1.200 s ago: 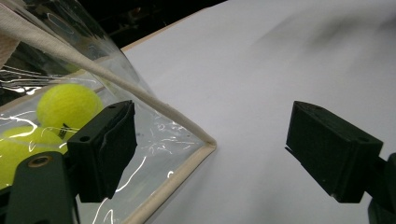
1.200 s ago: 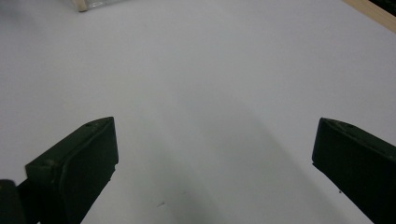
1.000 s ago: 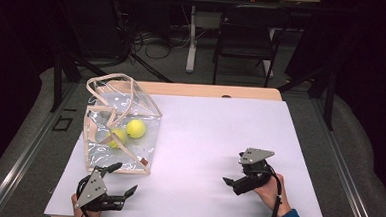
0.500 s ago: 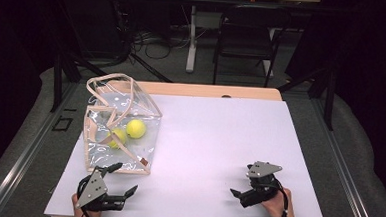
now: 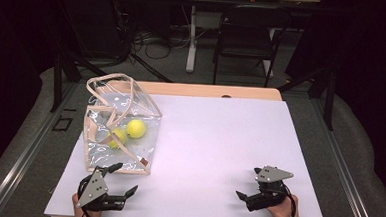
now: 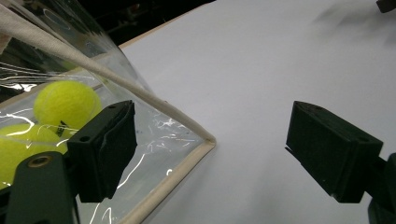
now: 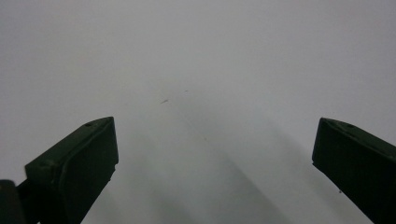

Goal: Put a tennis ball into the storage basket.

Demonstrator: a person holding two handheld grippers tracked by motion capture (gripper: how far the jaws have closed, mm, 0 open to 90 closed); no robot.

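Nearest to me, at the front edge of the white table [image 5: 219, 140], I have the left gripper [image 5: 123, 179] low at the near left corner, its jaws spread wide with nothing between them. In the left gripper view [image 6: 210, 154] the near corner of the clear bag [image 6: 154, 135] sits in the gap between the jaws, closer to the left jaw, and I cannot tell whether that jaw touches the plastic. Over at the near right, the right gripper [image 5: 244, 195] rests in my right hand [image 5: 285, 216] close above the tabletop, well apart from the bag; its jaws are also spread, and the right gripper view [image 7: 215, 154] has bare white surface between them. Just beyond the left gripper stands the clear bag [image 5: 122, 127], a see-through pouch edged in beige trim, sitting on the left part of the table with its beige straps [image 5: 107, 86] standing up over the open top. Inside it lie two yellow tennis balls [image 5: 135, 128], one a little nearer and to the left of the other, the pair close together or touching; through the plastic in the left gripper view they show at the far left. Past the far edge of the table a dark chair [image 5: 247, 36] stands on the floor, with cables [image 5: 149, 38] lying to its left.
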